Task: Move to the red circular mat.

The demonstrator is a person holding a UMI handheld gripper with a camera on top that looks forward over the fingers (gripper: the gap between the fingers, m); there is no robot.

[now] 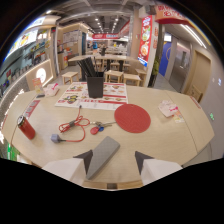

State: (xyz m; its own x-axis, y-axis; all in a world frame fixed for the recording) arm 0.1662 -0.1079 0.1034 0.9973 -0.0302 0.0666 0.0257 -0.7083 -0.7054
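**Fingers spread wide, red mat ahead**

My gripper (pixel 116 159) holds nothing; my two fingers (pixel 86 158) stand wide apart above the near edge of the wooden table (pixel 170 145). A grey flat block (pixel 103 155) lies between them, nearer my left finger, resting on the table. Beyond it sit a bunch of keys with a red tag (pixel 100 126) and a red cable (pixel 73 128). The red circular mat (pixel 132 118) lies flat past the keys, ahead and a little right. Farther on, a black holder of chopsticks (pixel 95 84) stands on printed menus (pixel 93 95). A red can (pixel 26 127) lies far left.
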